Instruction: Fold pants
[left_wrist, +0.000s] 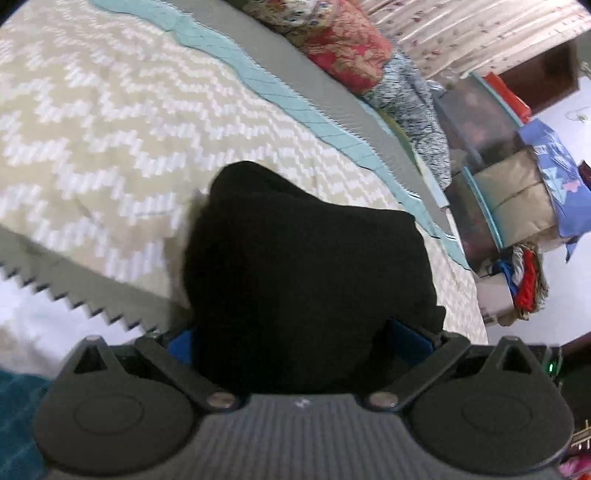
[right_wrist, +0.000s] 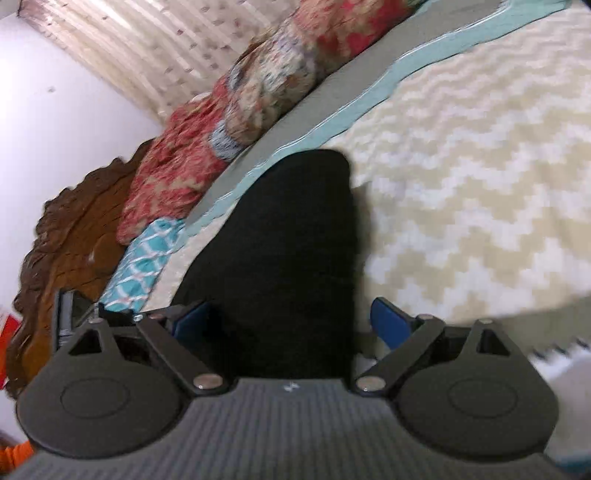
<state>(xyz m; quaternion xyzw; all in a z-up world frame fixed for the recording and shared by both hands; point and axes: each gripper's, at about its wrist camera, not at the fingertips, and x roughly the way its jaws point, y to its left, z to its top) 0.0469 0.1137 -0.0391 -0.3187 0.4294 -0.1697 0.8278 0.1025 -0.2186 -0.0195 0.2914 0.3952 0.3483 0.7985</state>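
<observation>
Over the bed (left_wrist: 110, 129), the left gripper (left_wrist: 295, 336) and right gripper (right_wrist: 291, 317) stand spread around the bunched black pants (left_wrist: 306, 266) (whether pinching, unclear), the fold seemingly partway, flattening left.

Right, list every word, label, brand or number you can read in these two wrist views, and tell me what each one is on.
No readable text in either view.
Left gripper body: a small white mark, a logo shape, not letters.
Right gripper body: the same small white mark, too small to read.
Blue bag beside the bed: pale printed shapes, too blurred to read.
Black pants: no label or tag showing.
Zigzag bedspread: pattern only, no writing.
</observation>
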